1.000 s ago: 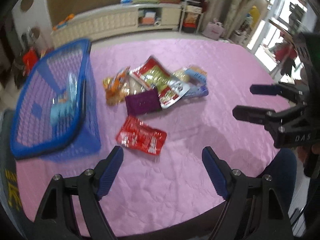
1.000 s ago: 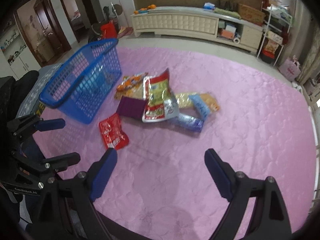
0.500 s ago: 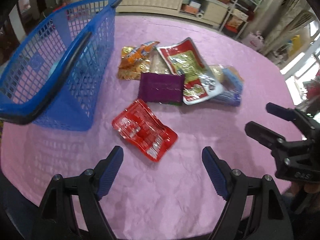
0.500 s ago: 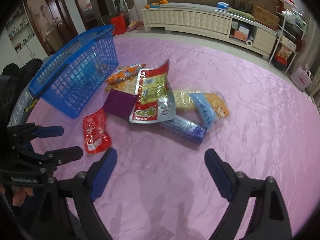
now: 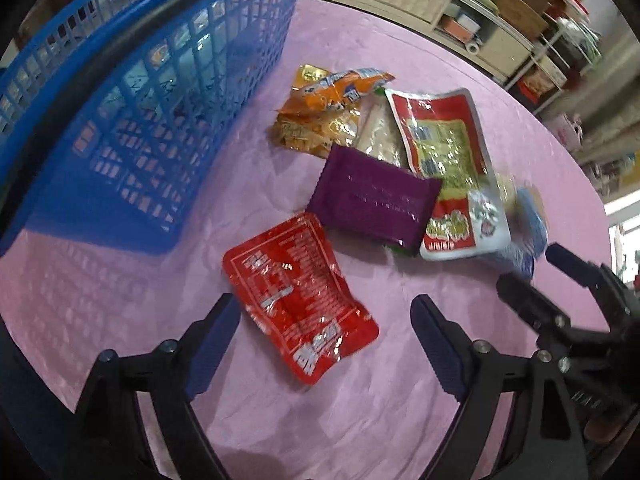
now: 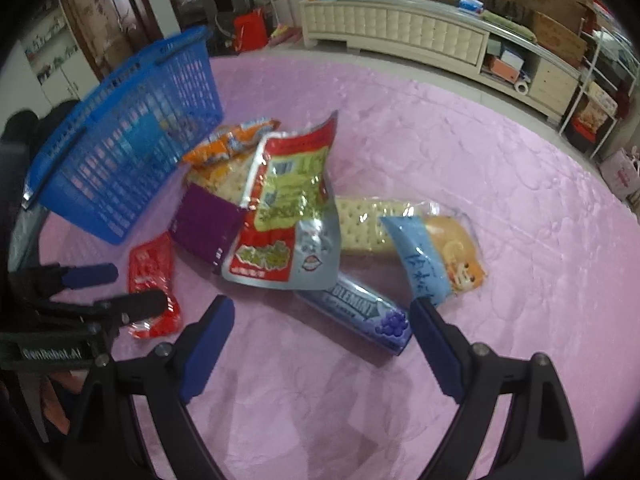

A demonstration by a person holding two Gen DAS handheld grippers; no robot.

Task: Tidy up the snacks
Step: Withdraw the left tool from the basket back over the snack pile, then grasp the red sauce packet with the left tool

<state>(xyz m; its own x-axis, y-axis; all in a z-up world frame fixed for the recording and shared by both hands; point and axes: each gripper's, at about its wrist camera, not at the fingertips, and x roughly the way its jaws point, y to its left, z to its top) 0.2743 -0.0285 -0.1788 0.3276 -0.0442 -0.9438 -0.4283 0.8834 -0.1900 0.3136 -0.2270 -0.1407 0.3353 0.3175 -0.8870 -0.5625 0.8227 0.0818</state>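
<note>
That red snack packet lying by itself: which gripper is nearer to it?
Left. The left gripper hangs open right over the red packet, fingers either side of it. The right gripper is off to the side, over the blue-purple tube.

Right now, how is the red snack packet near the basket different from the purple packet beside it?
The red snack packet is glossy, crinkled and covered in white print; the purple packet is matte and nearly plain. The red snack packet lies alone on the pink cloth, in line with the open left claw; the purple packet rests partly on the snack pile. Both lie flat, outside the blue basket.
</note>
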